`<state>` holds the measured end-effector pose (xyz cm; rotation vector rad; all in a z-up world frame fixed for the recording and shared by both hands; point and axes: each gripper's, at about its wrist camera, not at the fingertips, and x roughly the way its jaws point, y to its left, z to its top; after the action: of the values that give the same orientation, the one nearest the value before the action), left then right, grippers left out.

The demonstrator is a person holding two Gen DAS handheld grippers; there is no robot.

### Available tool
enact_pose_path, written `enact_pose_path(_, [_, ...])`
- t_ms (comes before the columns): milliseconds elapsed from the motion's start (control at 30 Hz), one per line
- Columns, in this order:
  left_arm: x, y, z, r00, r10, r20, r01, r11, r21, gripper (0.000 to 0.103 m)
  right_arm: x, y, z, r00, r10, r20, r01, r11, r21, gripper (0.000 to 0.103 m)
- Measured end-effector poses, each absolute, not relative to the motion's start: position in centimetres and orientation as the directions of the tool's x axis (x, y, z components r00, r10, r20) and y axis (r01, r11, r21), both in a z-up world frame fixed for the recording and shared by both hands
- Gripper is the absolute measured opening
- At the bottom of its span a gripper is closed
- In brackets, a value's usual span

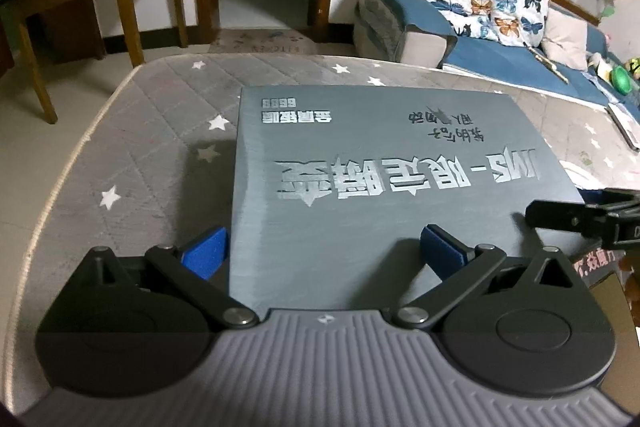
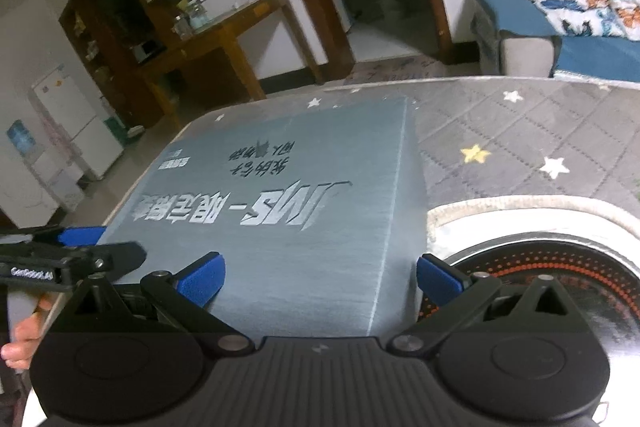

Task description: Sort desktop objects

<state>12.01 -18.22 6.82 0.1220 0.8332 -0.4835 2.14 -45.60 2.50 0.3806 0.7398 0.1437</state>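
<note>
Two open grippers (image 1: 324, 251) (image 2: 320, 277) straddle flat matte-grey box (image 1: 360, 179).

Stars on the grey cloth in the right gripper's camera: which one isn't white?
The yellow star, just right of the grey box. Its neighbour, the white star, and the others farther back on the quilted cloth are white.

Left gripper (image 1: 323, 251) jaws spread wide, level; right gripper (image 2: 320, 277) likewise agape, close alongside.
</note>
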Motion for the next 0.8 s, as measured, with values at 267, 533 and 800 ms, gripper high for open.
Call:
enact_pose_path(267, [13.4,-17.4,6.2,0.54,-0.402,-0.74,0.467,0.874,-0.134,0.103,2.9,-46.5,1.9,0.706,0.312,-0.636,-0.015,0.904,0.426,0.103])
enact_pose_path(533, [14.1,-16.3,5.6,0.501,-0.444,-0.743,0.437,0.871,-0.226,0.103,3.3,-47.1,1.3,0.7,0.334,-0.631,-0.005,0.886,0.463,0.103])
enact_pose_path(800, [15.8,-15.4,4.6,0.464,-0.491,-0.737,0.406,0.857,-0.316,0.103,3.8,-48.2,0.4,0.691,0.374,-0.619,0.005,0.853,0.521,0.103])
